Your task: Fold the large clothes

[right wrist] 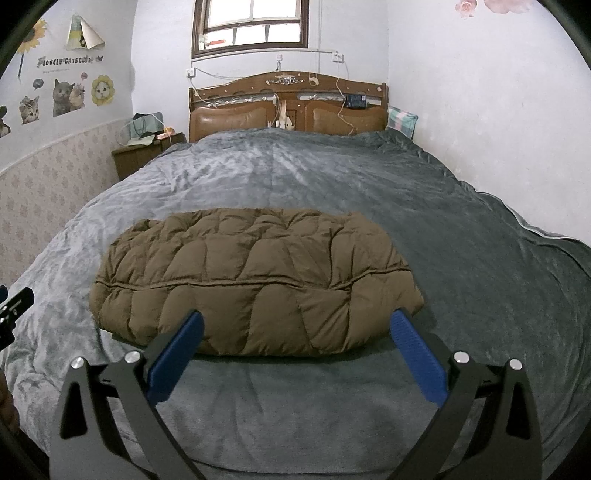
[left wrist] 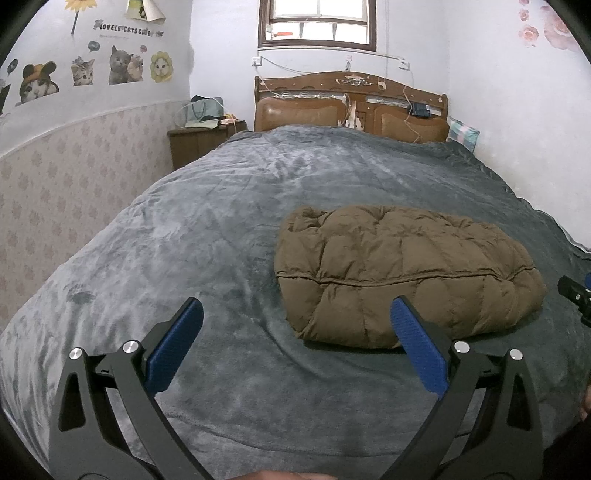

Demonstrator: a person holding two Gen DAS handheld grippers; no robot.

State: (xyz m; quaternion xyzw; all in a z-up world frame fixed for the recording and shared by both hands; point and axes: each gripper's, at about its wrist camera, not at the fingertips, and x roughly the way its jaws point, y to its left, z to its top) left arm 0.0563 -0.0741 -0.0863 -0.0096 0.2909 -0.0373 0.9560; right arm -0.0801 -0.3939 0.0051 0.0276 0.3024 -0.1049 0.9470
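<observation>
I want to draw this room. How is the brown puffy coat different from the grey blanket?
The coat is brown and quilted into puffy squares; the blanket is grey, fuzzy and flat. The coat is folded into a thick bundle, while the blanket is spread over the whole bed. The coat is far smaller and lies on top of the blanket. Both look soft, and neither is being held.

Wall sticker (left wrist: pixel 127 33) over the cat pics reads "LOVELY CATS CLUB"; smaller line underneath unreadable.
</observation>
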